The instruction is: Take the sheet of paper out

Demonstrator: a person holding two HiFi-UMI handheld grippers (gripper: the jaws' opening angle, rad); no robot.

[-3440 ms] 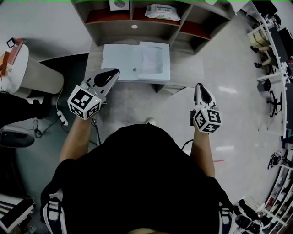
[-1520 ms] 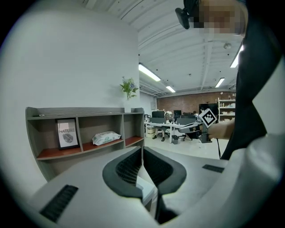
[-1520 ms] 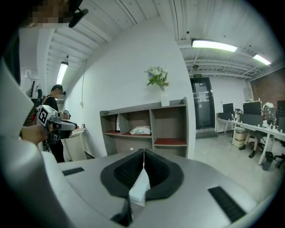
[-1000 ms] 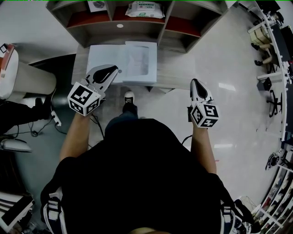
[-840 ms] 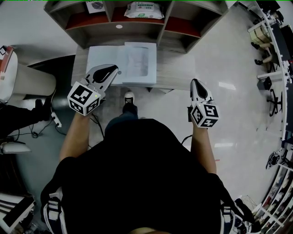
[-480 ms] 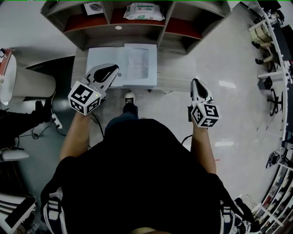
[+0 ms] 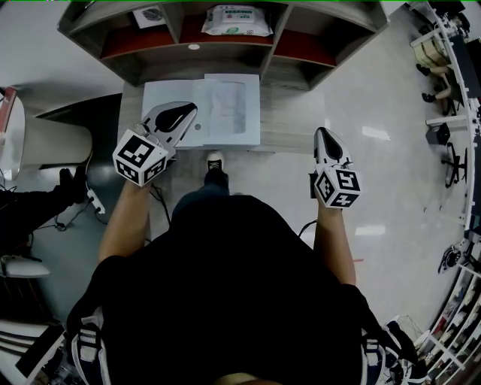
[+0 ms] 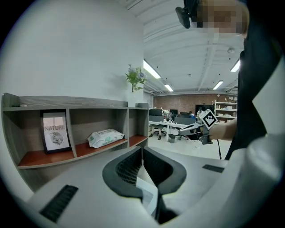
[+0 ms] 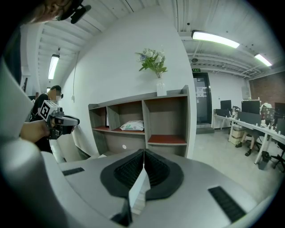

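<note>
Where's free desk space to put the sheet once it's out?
The desk is bare right of the open folder, toward the right gripper. The right shelf bay looks bare too. The left is crowded: the left gripper hangs over the folder.

Wipes pack [image 7: 237, 20] in shelf [image 7: 304, 46] middle compartment; framed picture [image 7: 149, 15] left

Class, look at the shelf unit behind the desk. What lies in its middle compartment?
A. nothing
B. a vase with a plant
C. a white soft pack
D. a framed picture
C: the white soft pack lies in the middle compartment of the shelf unit; the framed picture stands in the left one.
</note>
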